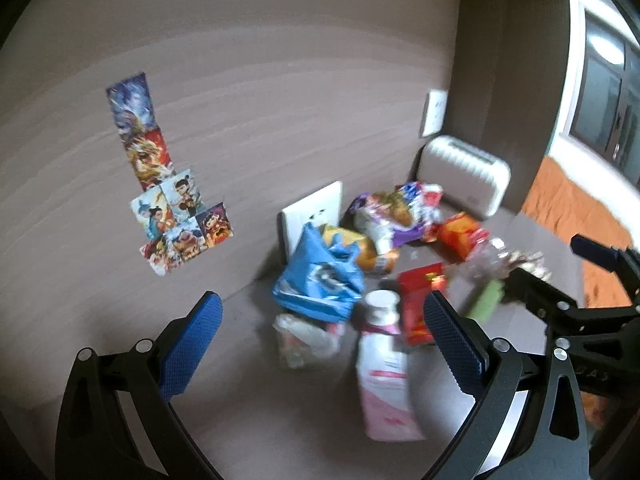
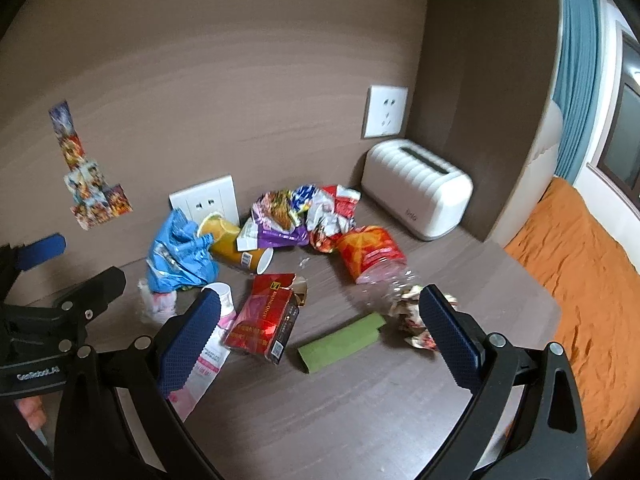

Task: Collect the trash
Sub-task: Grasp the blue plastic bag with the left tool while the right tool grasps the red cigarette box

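green wrapper (image 2: 342, 343) between right tool (image 2: 320, 322) tips, seemingly

White toaster (image 2: 418, 190) in the back corner of the brown counter (image 2: 360, 400), just beside the side wall. Two white wall plugs behind: one (image 2: 385, 111) up above the toaster, one (image 2: 204, 200) low down by the counter. Bright cartoon stickers (image 1: 168, 184) stuck on the brown wall (image 2: 220, 60). Orange bed cover (image 2: 580, 264) off to the right. Blue curtain (image 2: 578, 68) by a dark window (image 1: 604, 92).
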{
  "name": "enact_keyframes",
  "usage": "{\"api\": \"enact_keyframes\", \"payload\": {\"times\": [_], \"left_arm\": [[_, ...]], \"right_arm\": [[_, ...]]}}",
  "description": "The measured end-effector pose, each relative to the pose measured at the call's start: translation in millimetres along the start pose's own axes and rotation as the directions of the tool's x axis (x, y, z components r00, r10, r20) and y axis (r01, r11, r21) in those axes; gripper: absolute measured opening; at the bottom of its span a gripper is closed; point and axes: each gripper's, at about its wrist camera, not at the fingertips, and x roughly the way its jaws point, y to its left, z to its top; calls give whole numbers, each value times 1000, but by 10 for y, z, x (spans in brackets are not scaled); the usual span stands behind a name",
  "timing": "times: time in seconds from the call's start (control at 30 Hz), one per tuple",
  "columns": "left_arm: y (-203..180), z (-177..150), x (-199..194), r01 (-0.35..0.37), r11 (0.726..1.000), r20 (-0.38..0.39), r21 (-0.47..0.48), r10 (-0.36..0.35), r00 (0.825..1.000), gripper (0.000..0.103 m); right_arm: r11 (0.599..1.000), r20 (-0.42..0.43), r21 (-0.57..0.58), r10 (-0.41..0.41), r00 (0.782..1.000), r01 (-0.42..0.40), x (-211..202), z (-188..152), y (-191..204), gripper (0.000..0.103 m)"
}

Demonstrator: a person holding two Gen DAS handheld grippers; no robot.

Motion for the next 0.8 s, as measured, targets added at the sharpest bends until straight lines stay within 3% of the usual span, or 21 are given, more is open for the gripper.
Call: {"api": "enact_keyframes", "payload": {"times": [0.3, 0.47, 0.57, 0.63, 0.67, 0.7, 0.73, 0.77, 0.8], "left_arm": [[134, 1, 812, -28, 994, -52, 108, 34, 998, 98], [143, 62, 1101, 7, 991, -85, 137, 4, 996, 98], [129, 90, 1205, 47, 989, -101, 143, -33, 994, 98], [96, 101, 1258, 64, 985, -102, 159, -48, 994, 97], [81, 106, 1280, 74, 984, -103, 163, -58, 993, 95], [68, 112, 1305, 85, 983, -106, 166, -67, 992, 84], [56, 116, 1347, 106, 980, -121, 166, -87, 989, 69], [46, 116, 1396, 123, 979, -139, 161, -101, 985, 69], [40, 111, 1422, 131, 978, -143, 159, -109, 984, 68]], "right_arm": [[999, -114, -30, -24, 993, 21, 830, -69, 199, 99], [998, -157, -36, -47, 986, 42, 1088, -113, 232, 99], [1000, -176, -15, -10, 984, 7, 1176, -134, 236, 99], [1000, -196, -20, -4, 981, 0, 1245, -145, 255, 89], [1000, -205, -13, 15, 979, -18, 1265, -154, 259, 76], [1000, -213, -7, 25, 977, -27, 1297, -158, 267, 60], [999, -225, 1, 38, 974, -39, 1320, -169, 267, 56], [999, -229, 12, 52, 972, -51, 1331, -180, 261, 49], [998, -233, 21, 62, 970, -59, 1333, -188, 256, 50]]}}
